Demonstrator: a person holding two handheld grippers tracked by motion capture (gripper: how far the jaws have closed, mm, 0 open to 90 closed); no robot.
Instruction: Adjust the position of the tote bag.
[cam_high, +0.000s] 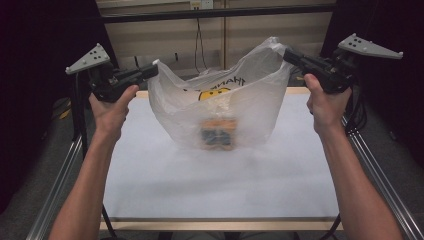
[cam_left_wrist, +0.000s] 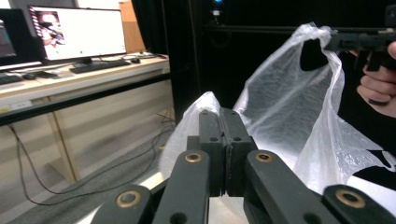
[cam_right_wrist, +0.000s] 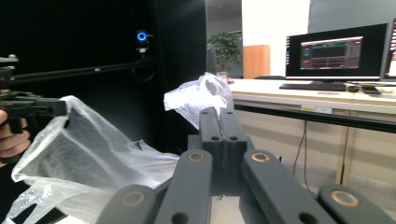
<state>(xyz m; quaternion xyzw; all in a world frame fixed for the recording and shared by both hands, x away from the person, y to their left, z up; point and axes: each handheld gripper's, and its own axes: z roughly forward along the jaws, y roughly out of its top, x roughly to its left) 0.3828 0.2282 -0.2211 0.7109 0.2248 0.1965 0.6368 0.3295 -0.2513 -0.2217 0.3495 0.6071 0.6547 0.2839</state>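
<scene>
High view: nearest, the white table (cam_high: 165, 190) carries the weight of the translucent plastic bag (cam_high: 225, 107), whose bottom rests on it with a boxed item (cam_high: 218, 132) inside (label too blurred to read). Above the table, the left gripper (cam_high: 152, 70) and right gripper (cam_high: 289, 55) are each clamped on a bag handle, spread apart, probably to keep the mouth wide open.

Bare table (cam_high: 165, 185) before bag (cam_high: 220, 107)
</scene>
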